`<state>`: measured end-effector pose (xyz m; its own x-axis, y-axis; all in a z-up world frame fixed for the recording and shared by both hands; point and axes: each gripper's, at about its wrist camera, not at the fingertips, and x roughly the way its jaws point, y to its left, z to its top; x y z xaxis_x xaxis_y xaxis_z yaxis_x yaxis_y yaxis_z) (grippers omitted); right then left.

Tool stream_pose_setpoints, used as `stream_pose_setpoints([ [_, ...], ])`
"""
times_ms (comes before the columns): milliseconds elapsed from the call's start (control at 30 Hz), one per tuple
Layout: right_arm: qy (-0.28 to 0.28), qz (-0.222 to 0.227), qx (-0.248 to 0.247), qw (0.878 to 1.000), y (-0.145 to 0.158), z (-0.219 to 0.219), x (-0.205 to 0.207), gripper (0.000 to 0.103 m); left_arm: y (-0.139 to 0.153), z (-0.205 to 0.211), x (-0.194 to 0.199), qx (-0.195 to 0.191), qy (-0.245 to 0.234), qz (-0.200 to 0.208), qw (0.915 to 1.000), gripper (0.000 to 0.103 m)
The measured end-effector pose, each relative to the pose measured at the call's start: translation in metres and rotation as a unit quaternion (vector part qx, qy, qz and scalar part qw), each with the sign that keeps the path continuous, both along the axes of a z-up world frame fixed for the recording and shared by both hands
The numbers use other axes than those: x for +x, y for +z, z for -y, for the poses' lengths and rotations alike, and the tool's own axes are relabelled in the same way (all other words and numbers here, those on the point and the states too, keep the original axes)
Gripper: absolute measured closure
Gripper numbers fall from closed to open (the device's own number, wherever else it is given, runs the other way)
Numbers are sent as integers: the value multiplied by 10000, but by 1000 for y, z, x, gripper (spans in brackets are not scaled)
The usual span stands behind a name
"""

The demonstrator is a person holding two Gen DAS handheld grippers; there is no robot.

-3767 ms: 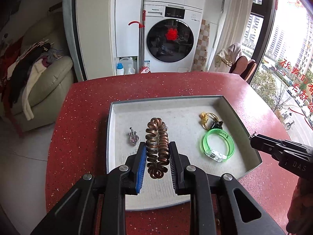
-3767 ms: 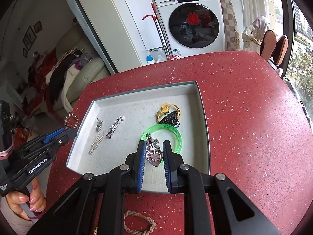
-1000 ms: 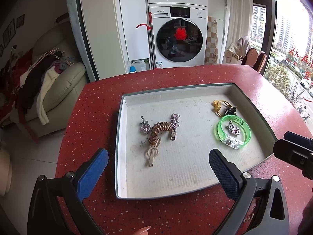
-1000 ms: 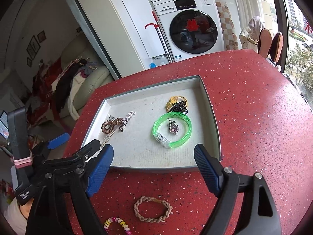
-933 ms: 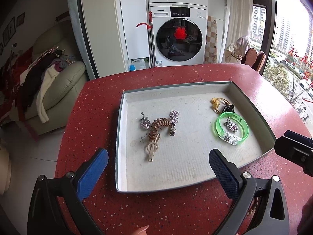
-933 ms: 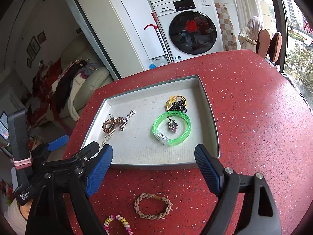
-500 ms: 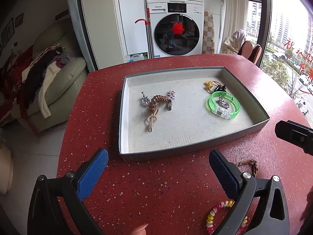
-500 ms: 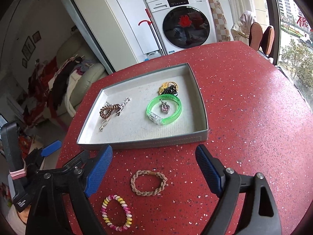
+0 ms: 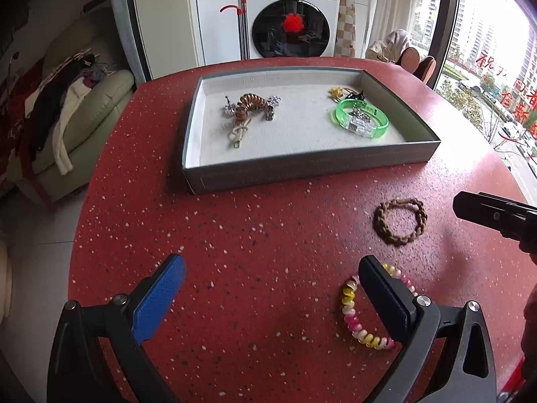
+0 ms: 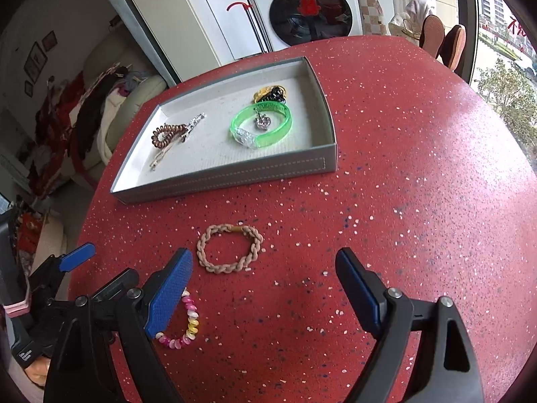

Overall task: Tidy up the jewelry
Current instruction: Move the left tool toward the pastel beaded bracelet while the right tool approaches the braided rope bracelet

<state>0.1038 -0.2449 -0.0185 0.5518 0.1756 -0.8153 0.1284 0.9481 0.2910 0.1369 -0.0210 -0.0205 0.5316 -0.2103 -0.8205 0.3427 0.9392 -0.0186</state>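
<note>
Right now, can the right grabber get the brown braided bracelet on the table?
Probably yes. The right gripper is wide open, and the braided bracelet lies flat on the red table just ahead of its fingertips, with nothing on top. The pink and yellow bracelet sits off to the side.

A round red speckled table [image 9: 255, 235] fills the foreground. Behind it stands a white front-loading washing machine [image 9: 288, 20] with a red ornament [image 9: 292, 23] on its dark door. To the left, a pale sofa [image 9: 84, 114] is heaped with clothes [image 9: 50, 100]. To the right, brown chairs [image 10: 443, 38] sit by a large window [image 9: 496, 50] showing buildings and trees outside.
</note>
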Motion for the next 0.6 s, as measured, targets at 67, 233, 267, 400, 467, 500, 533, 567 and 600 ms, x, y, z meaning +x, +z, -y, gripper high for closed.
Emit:
stream_pose_setpoints([
  [67,18,-70,-87,9999,-4,-1,-1,14,-5,3,-6,-2,-31,-61,10000,0],
  [233,58,-154,-255,9995,-9,0,0,14,-11,12,-16,39,-137,-142,9998,0],
  [267,80,-172,-283,9994,-10,0,1,14,-11,13,-18,47,-146,-152,9998,0],
  [400,182,-244,-413,9987,-15,-2,5,14,-15,17,-21,116,-130,-203,9996,0],
  [467,226,-259,-468,9983,-16,-3,8,14,-18,18,-21,151,-112,-227,9996,0],
  [500,245,-264,-489,9982,-16,-5,10,14,-19,18,-21,162,-96,-234,9995,0],
  [533,263,-264,-506,9980,-16,-6,12,14,-20,18,-21,167,-80,-246,9995,0],
  [567,284,-259,-523,9979,-16,-7,14,14,-21,18,-20,170,-65,-261,9995,0],
  [600,304,-253,-547,9977,-16,-8,16,14,-22,18,-20,175,-54,-274,9995,0],
])
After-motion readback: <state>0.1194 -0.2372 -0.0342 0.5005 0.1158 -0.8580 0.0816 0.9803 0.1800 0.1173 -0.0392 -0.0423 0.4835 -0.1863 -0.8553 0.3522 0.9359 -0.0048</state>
